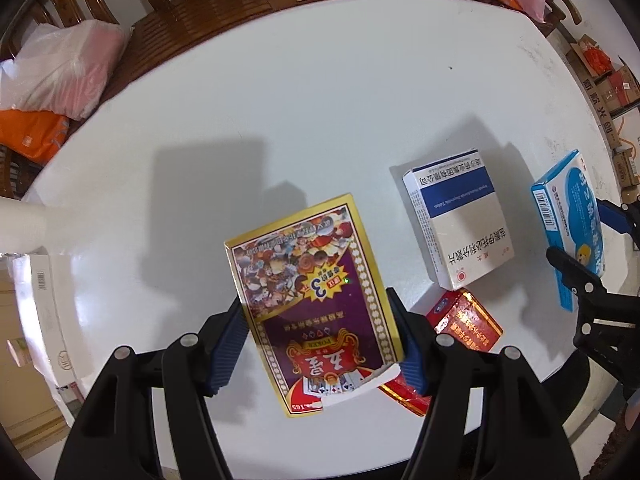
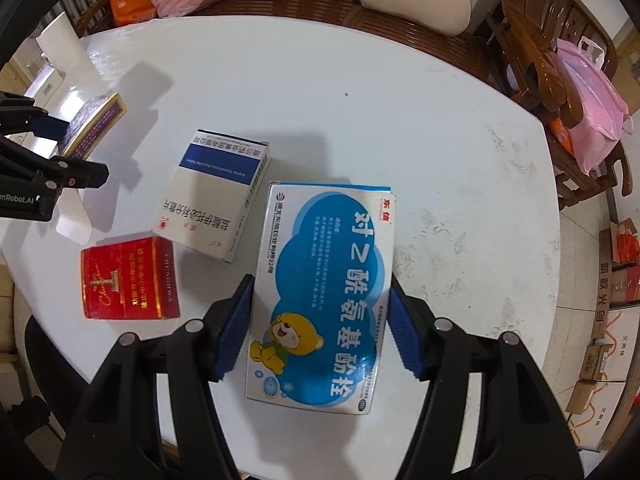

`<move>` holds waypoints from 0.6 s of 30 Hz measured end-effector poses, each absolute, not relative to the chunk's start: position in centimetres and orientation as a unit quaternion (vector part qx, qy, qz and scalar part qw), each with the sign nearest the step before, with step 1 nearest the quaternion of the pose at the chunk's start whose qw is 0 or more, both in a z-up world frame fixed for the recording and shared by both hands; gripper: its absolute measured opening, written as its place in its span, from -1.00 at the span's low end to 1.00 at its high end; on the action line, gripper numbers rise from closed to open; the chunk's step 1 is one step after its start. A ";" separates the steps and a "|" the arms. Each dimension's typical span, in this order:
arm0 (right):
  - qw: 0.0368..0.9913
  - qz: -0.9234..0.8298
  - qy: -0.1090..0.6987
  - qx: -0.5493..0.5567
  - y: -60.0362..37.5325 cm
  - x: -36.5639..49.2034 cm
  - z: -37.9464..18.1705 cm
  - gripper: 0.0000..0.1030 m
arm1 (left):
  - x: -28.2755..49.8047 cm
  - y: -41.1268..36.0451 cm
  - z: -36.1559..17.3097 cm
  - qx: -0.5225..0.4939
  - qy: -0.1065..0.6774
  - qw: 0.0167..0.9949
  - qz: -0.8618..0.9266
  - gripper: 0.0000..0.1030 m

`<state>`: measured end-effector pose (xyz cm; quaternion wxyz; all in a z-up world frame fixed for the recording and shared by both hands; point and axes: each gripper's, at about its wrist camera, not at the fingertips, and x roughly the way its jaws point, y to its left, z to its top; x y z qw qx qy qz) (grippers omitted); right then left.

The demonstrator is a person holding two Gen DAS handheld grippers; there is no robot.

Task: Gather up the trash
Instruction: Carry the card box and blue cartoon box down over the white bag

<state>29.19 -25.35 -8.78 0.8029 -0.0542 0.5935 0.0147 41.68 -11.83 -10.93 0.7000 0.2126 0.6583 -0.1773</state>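
Left tongs (image 1: 320, 344): clamped on the playing-card box (image 1: 316, 300), pads against both long edges, box clear of the surface (image 1: 280, 100).
Right tongs (image 2: 320, 328): clamped on the blue-and-white medicine box (image 2: 324, 296), likewise raised.
White-and-blue medicine box (image 2: 216, 200): flat on the surface, between the two tongs.
Red cigarette box (image 2: 128, 280): on the surface, just beside the white-and-blue box, nearer the left tongs.

Purple card box (image 1: 316, 304) edged in gold, blue-and-white bear-printed carton (image 2: 324, 296), red-and-gold pack (image 2: 128, 280), white table (image 2: 320, 92).
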 end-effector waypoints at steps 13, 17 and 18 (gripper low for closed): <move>0.816 0.024 0.574 -0.062 -24.8 26.8 -4.9 0.21 | 36.4 -10.8 -4.5 0.223 0.634 0.714 -0.194 0.23; 0.820 0.030 0.568 -0.066 -23.7 24.4 -3.7 0.21 | 33.4 -10.2 -3.6 0.219 0.635 0.712 -0.205 0.23; 0.821 0.031 0.566 -0.068 -23.5 24.0 -3.5 0.21 | 32.1 -10.0 -3.3 0.220 0.634 0.711 -0.209 0.23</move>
